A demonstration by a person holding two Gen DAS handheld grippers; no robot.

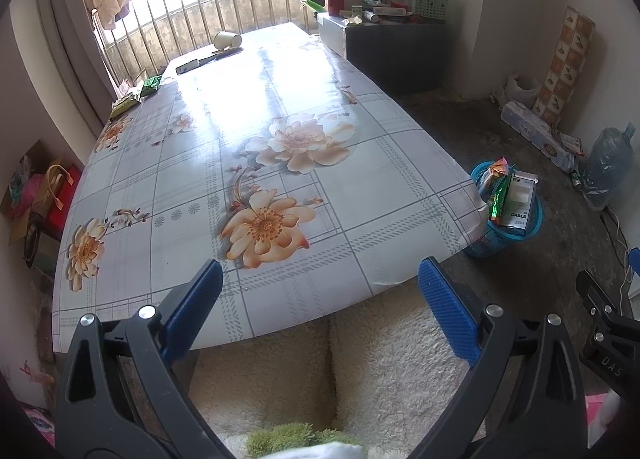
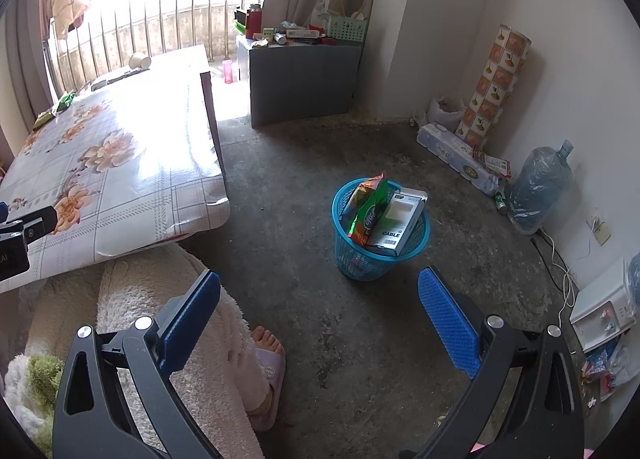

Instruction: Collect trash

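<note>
A blue mesh bin (image 2: 380, 251) stands on the concrete floor right of the table, holding snack wrappers and a white cable box (image 2: 398, 223); it also shows as the bin (image 1: 506, 237) past the table corner. My right gripper (image 2: 320, 285) hangs open above the floor just short of the bin, empty. My left gripper (image 1: 320, 275) is open and empty over the near edge of the floral table (image 1: 360, 195). On the table's far end lie a tipped paper cup (image 1: 227, 40), green wrappers (image 1: 138, 93) and a dark flat item (image 1: 204, 59).
A person's fleece-clad legs (image 2: 168, 339) and slippered foot (image 2: 270, 355) sit under the near table edge. A grey cabinet (image 2: 304, 79) with clutter stands at the back. A paper roll, a tissue pack, a water jug (image 2: 540, 187) and cables line the right wall.
</note>
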